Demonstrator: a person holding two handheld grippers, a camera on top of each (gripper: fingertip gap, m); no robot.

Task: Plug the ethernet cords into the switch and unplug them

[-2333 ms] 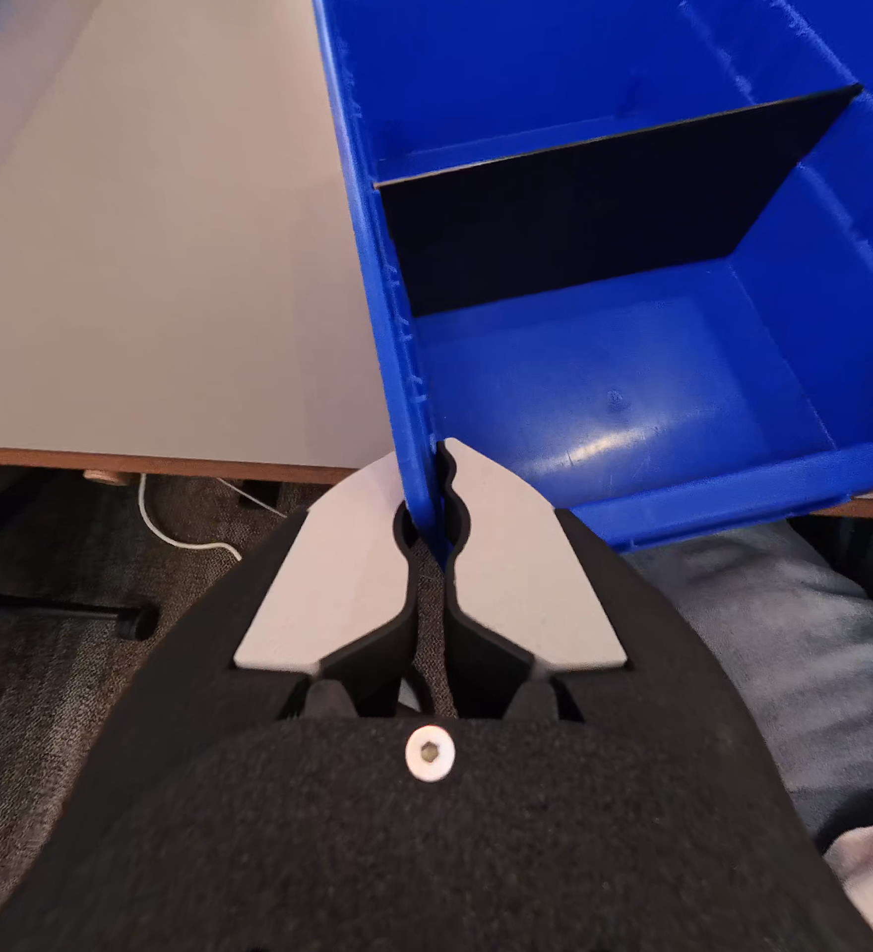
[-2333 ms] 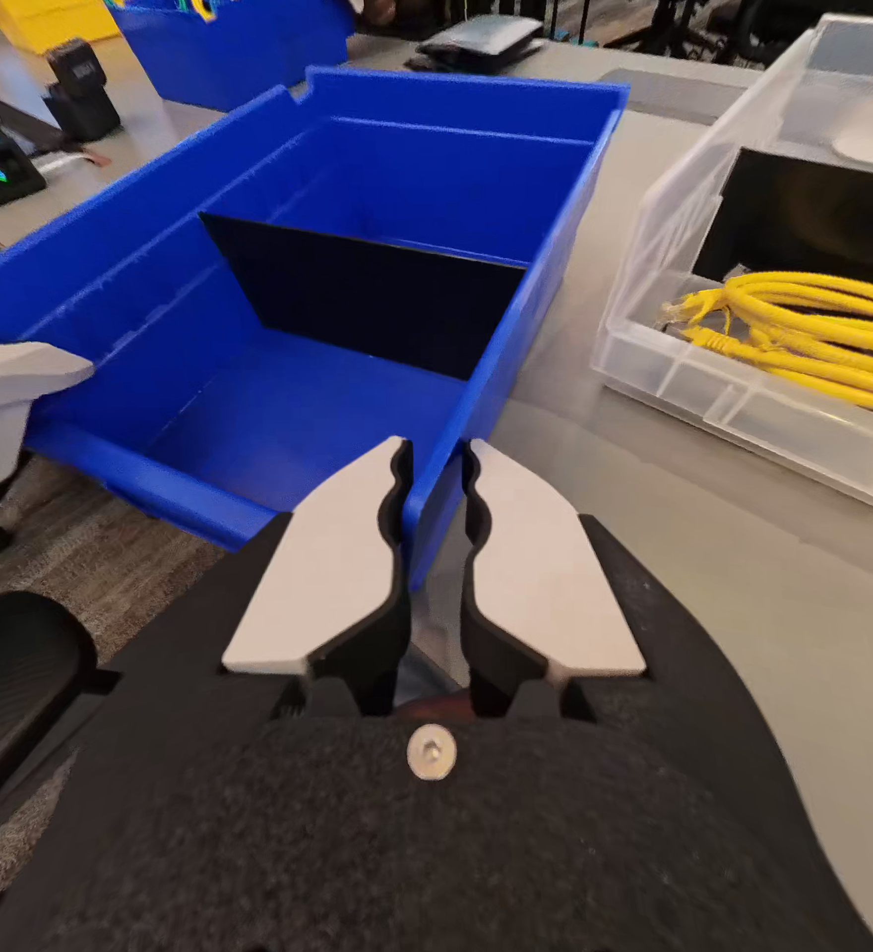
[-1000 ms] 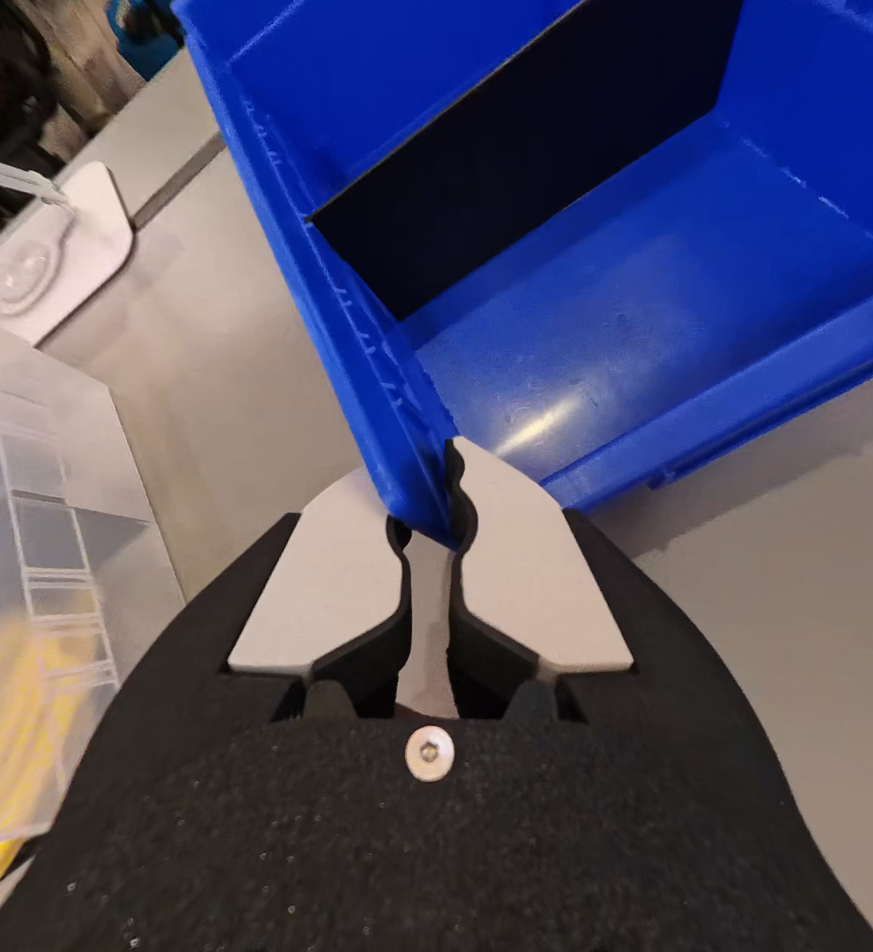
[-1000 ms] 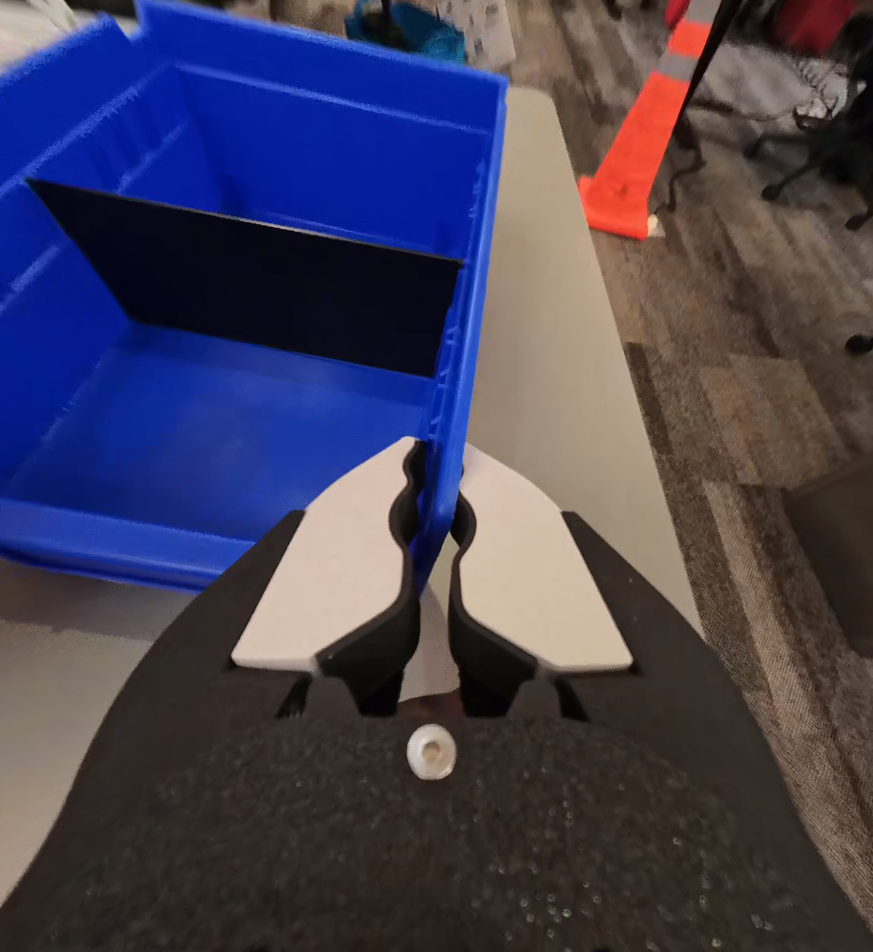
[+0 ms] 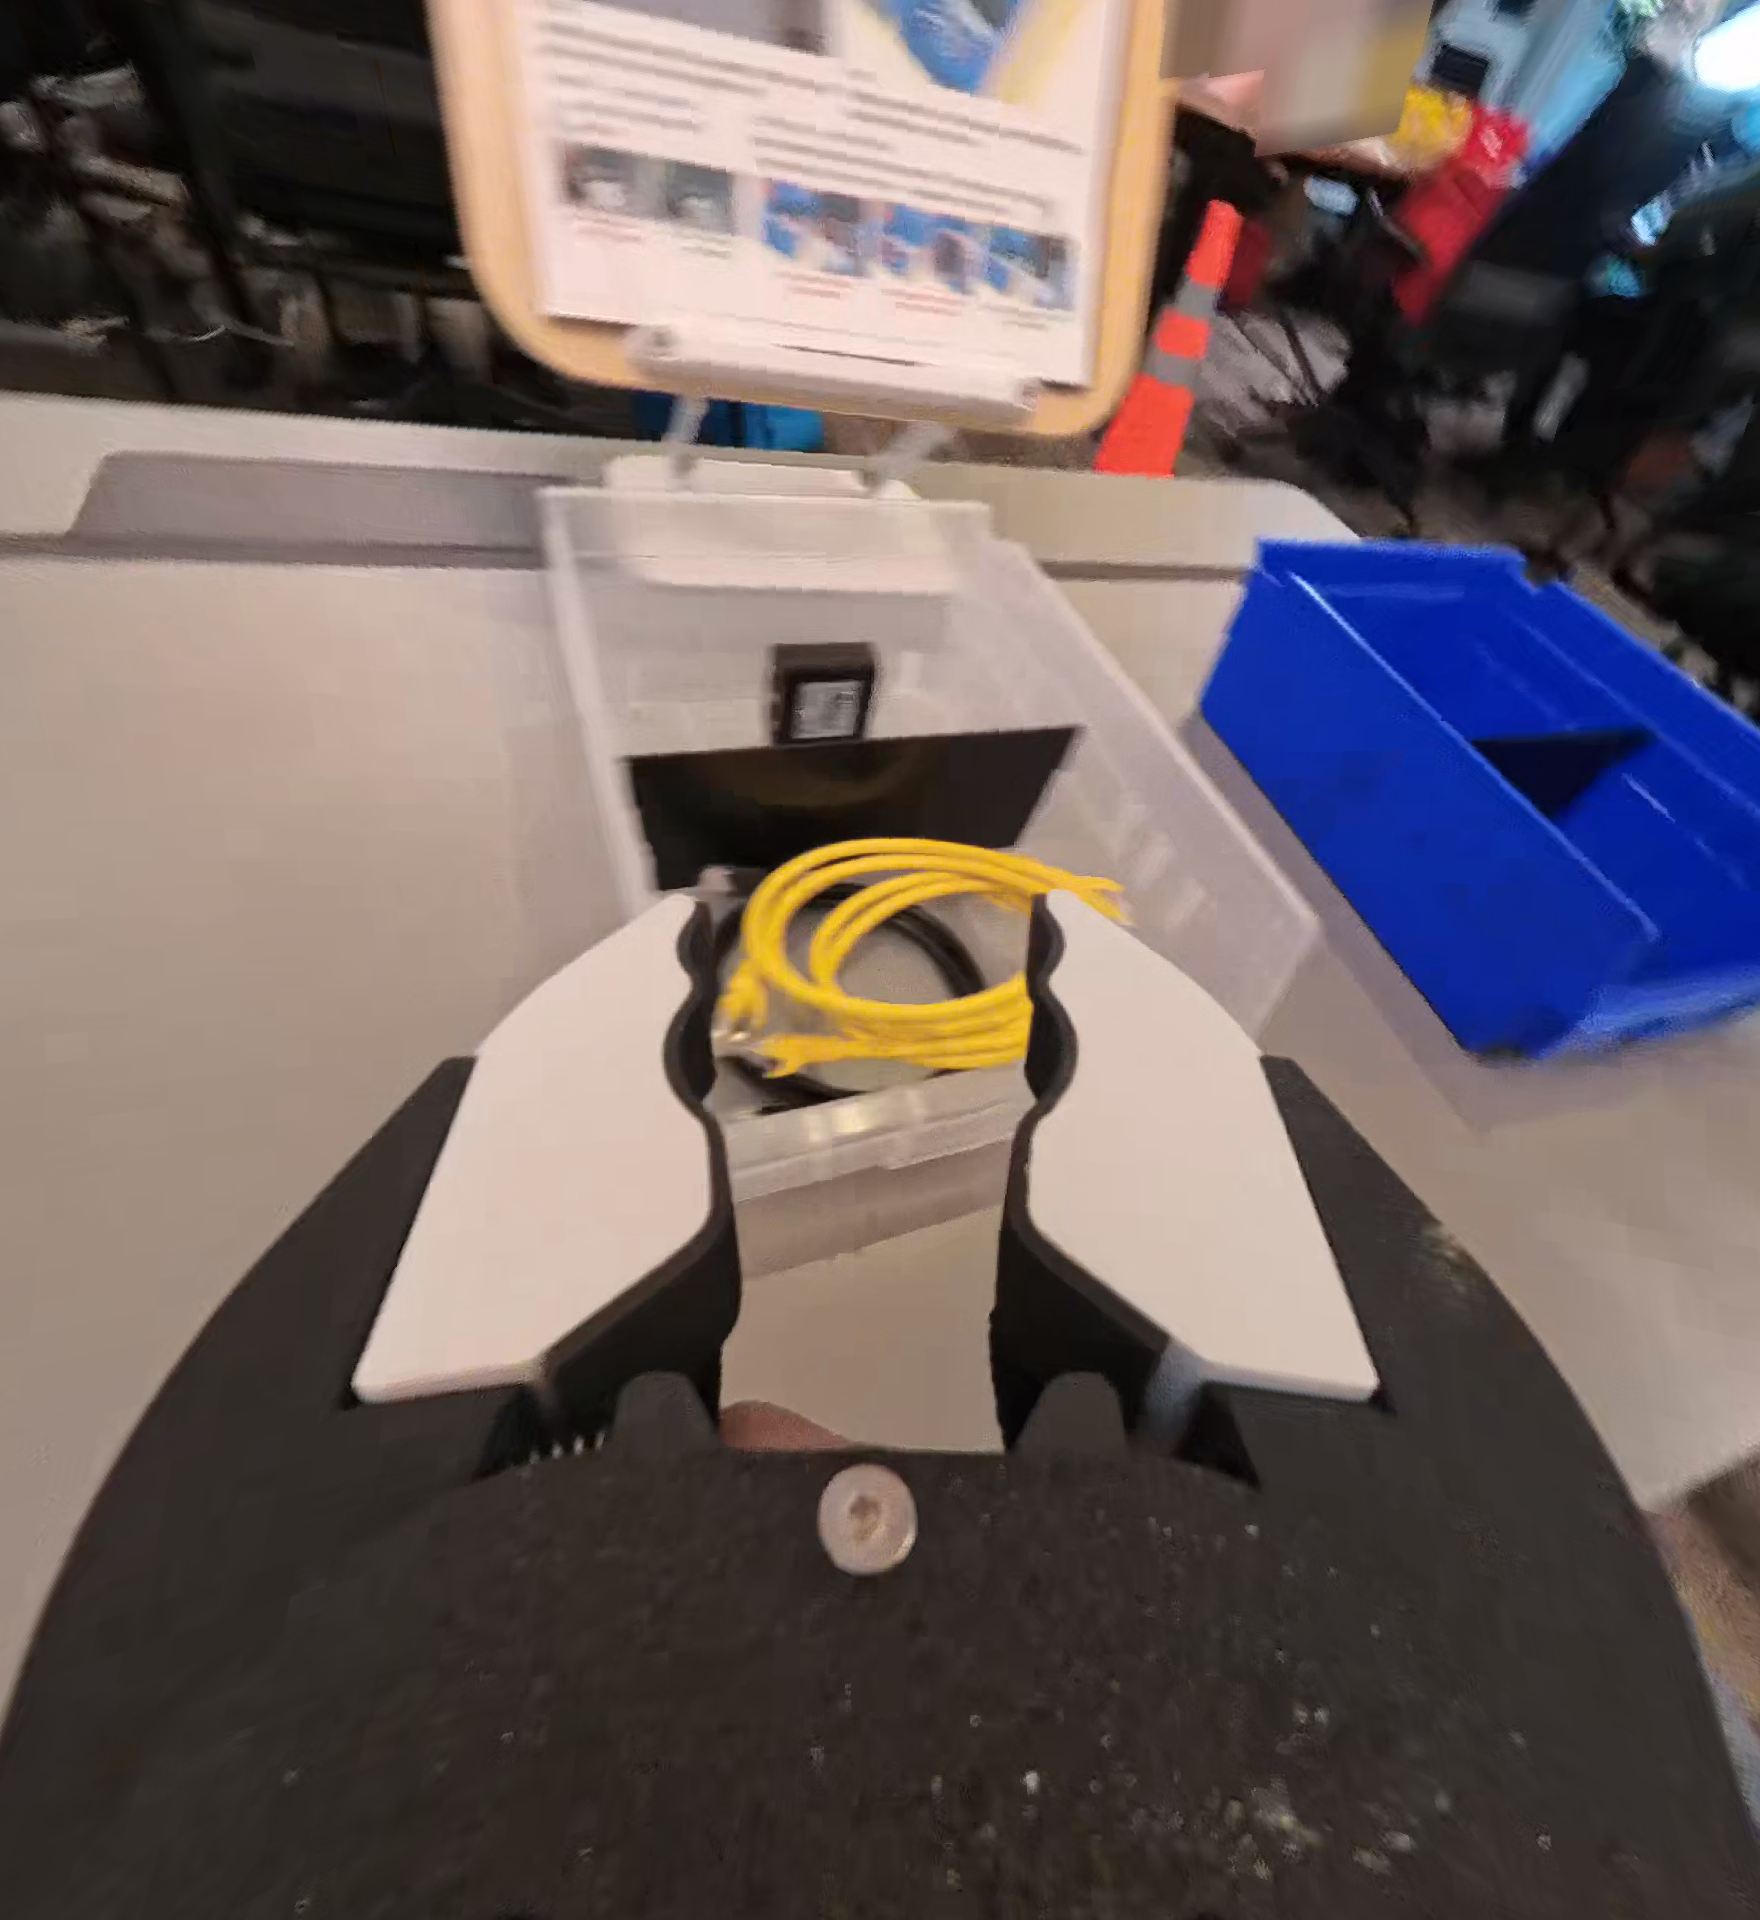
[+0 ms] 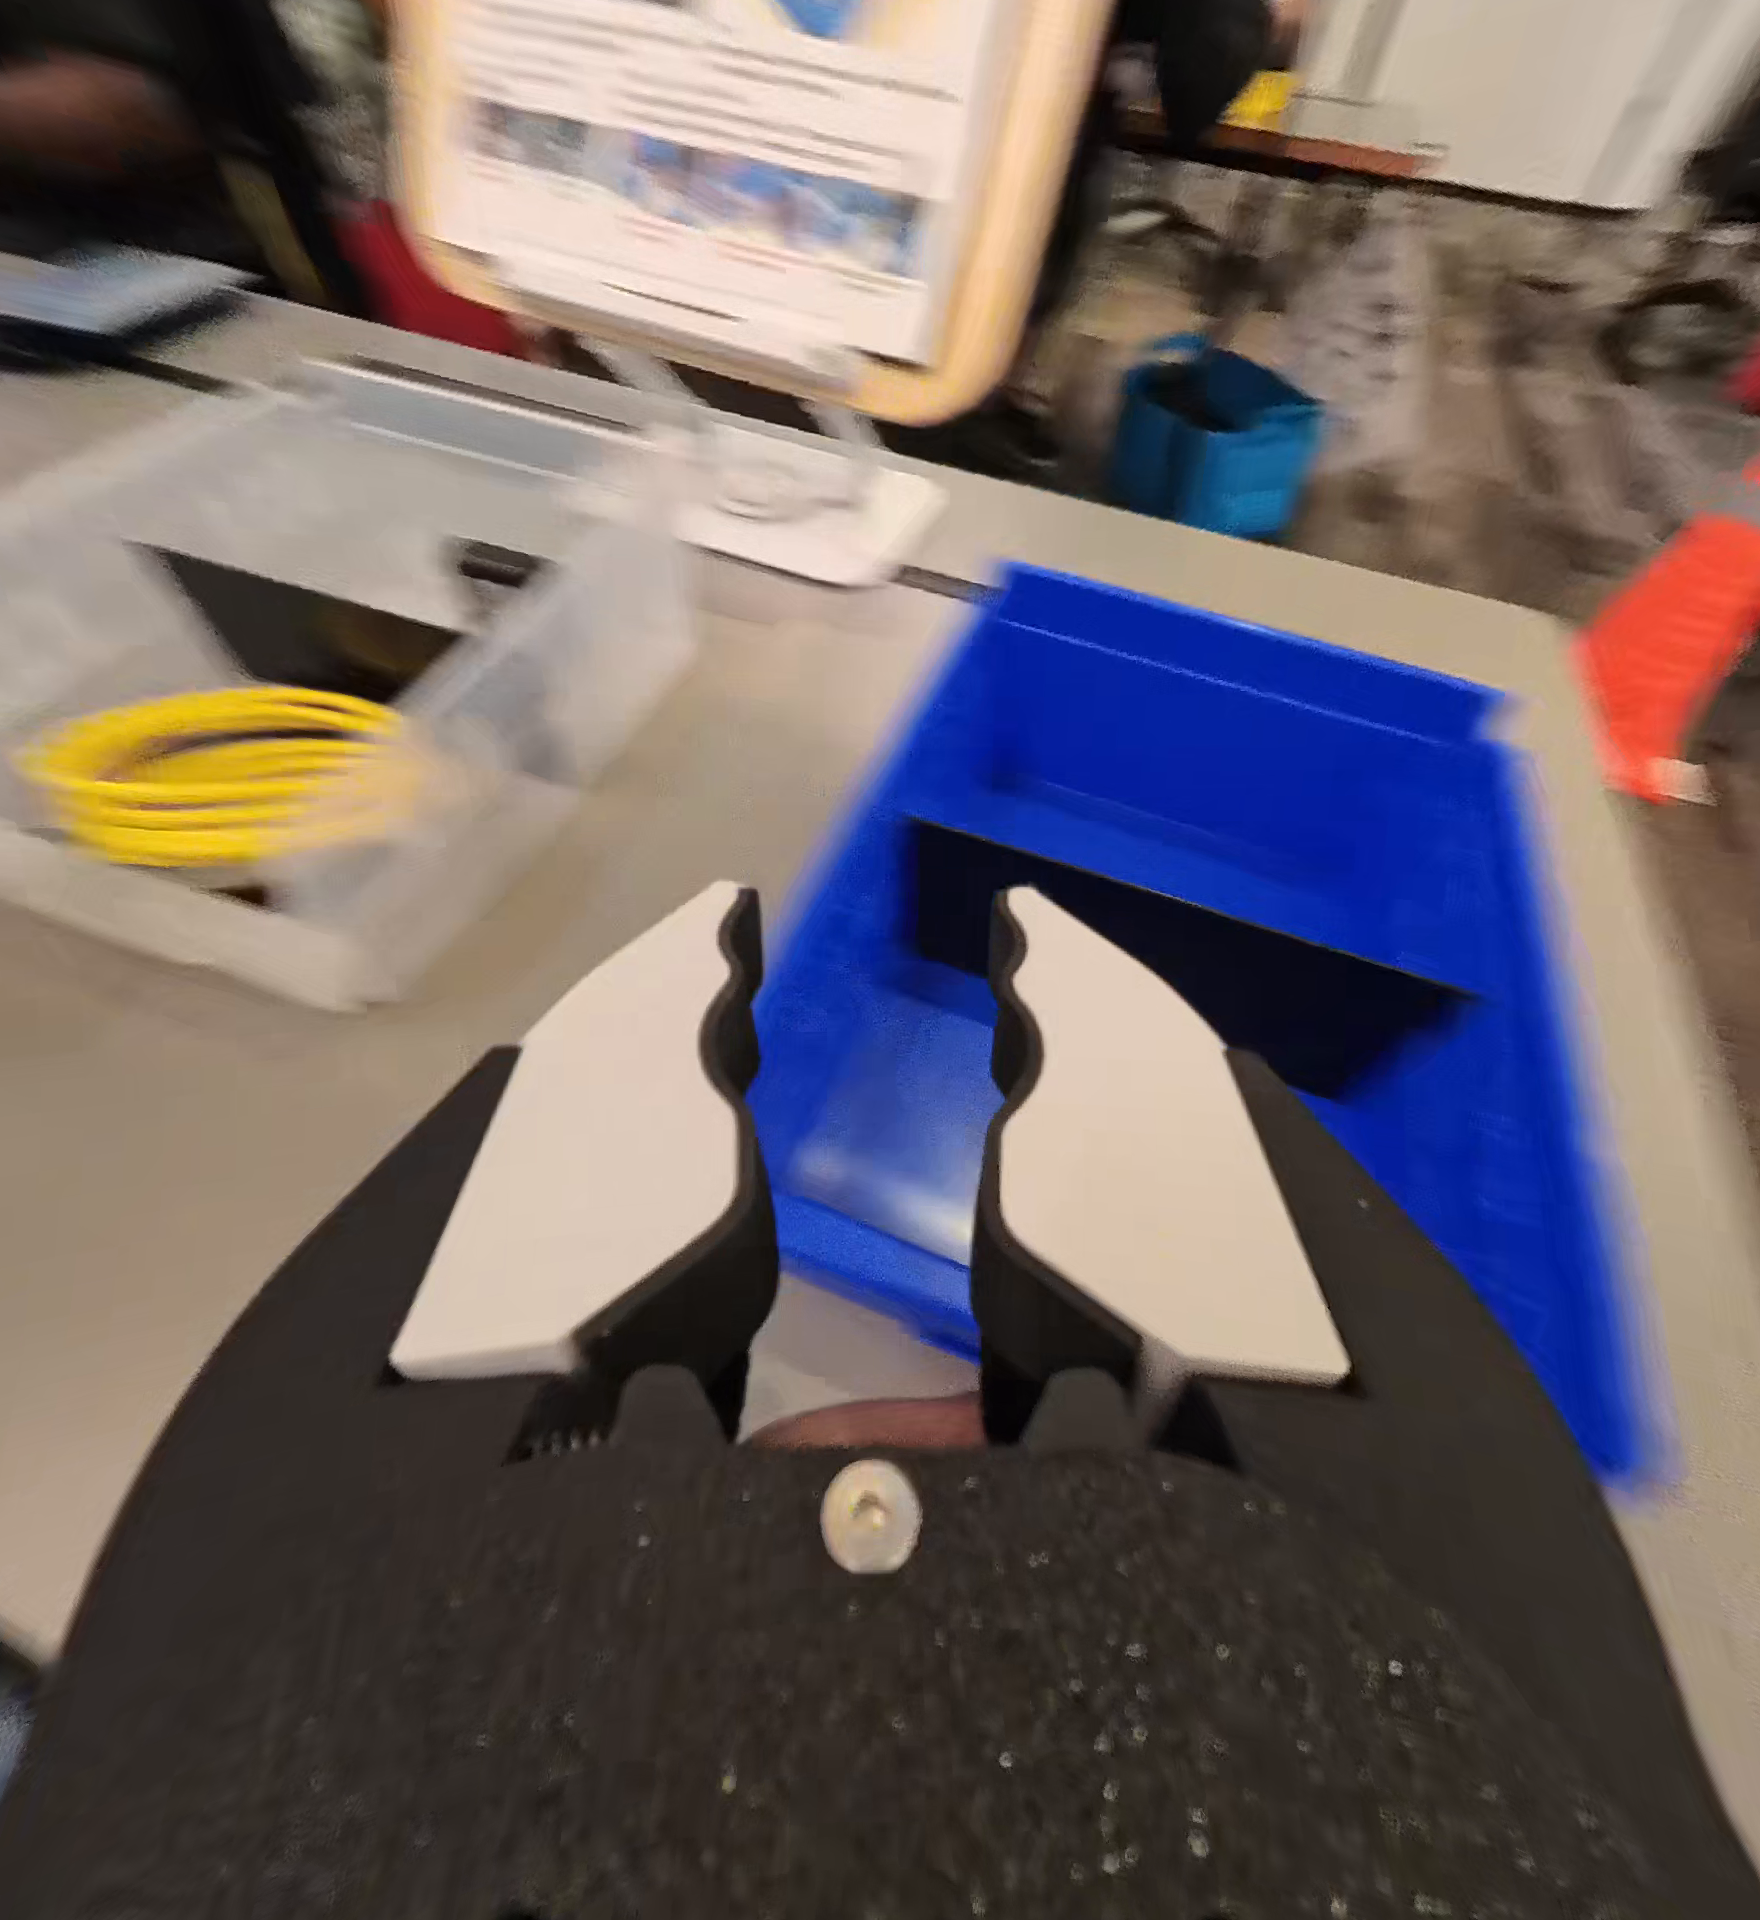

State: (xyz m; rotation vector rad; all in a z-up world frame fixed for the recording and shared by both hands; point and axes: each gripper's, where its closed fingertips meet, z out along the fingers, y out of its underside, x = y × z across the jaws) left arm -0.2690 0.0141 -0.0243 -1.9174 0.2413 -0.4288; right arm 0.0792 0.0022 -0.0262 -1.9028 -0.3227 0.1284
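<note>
— What are the 2 grippers doing?

— Both stand open and hold nothing. The left gripper [image 5: 860, 935] hovers in front of a clear plastic bin [image 5: 1208, 862], its jaws spread wide. The right gripper [image 6: 871, 920] hangs over the near end of a blue bin [image 6: 1478, 1195], fingers apart and not touching it.

— And the ethernet cords?

— The yellow cords [image 5: 886, 956] lie coiled in the near part of the clear bin, over a black cable [image 5: 943, 951]. A dark divider [image 5: 845, 800] stands behind them, and a small black box [image 5: 822, 691] behind that. I can't make out the switch.

— What else is around?

— Both bins sit apart on a grey table [image 5: 232, 831]. A sheet in a wooden frame [image 5: 814, 208] stands at the far edge. An orange cone [image 5: 1177, 353] is on the floor beyond.
</note>
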